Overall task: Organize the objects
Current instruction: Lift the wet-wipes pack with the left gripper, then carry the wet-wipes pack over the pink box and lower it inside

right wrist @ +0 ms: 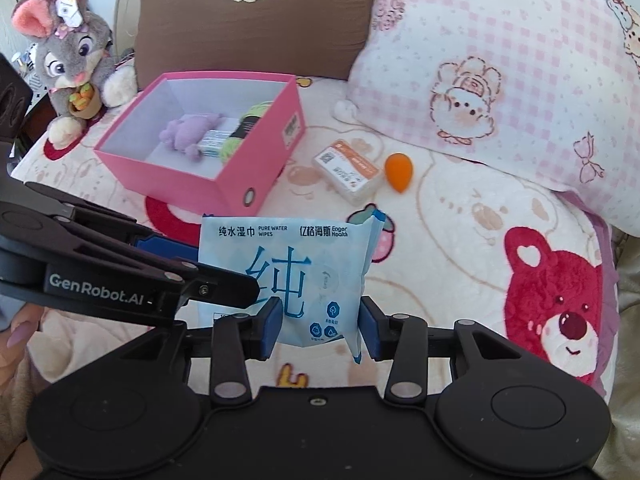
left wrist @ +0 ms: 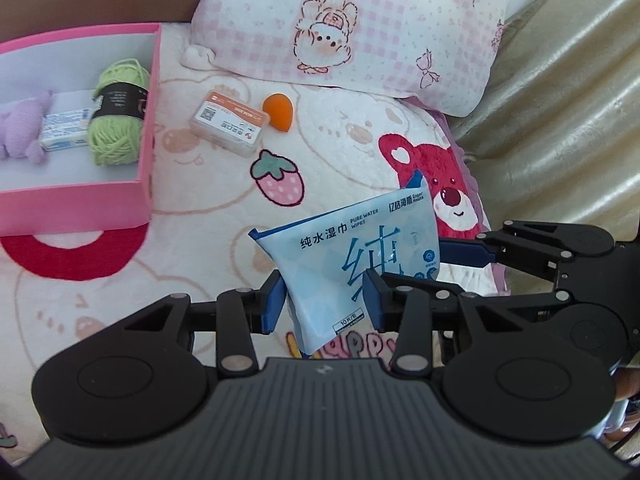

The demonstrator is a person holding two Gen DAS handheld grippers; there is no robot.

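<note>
Wipes pack (right wrist: 288, 276) reads "PURE WATER WIPES", "Eager Health". My right claw (right wrist: 320, 326) pinches its lower end; my left claw (left wrist: 324, 304) clamps it too, pads on both sides. Pack held above bed blanket (right wrist: 440, 240), near pink box (right wrist: 240, 176). "GenRobot.AI" on left claw's arm.

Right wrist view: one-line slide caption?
Both grippers, right gripper and left gripper, clamp a wet wipes pack near the pink box.

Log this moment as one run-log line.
left gripper: shut on wipes pack | right gripper: shut on wipes pack | pack: held above blanket | pink box: open, holds yarn, plush
</note>
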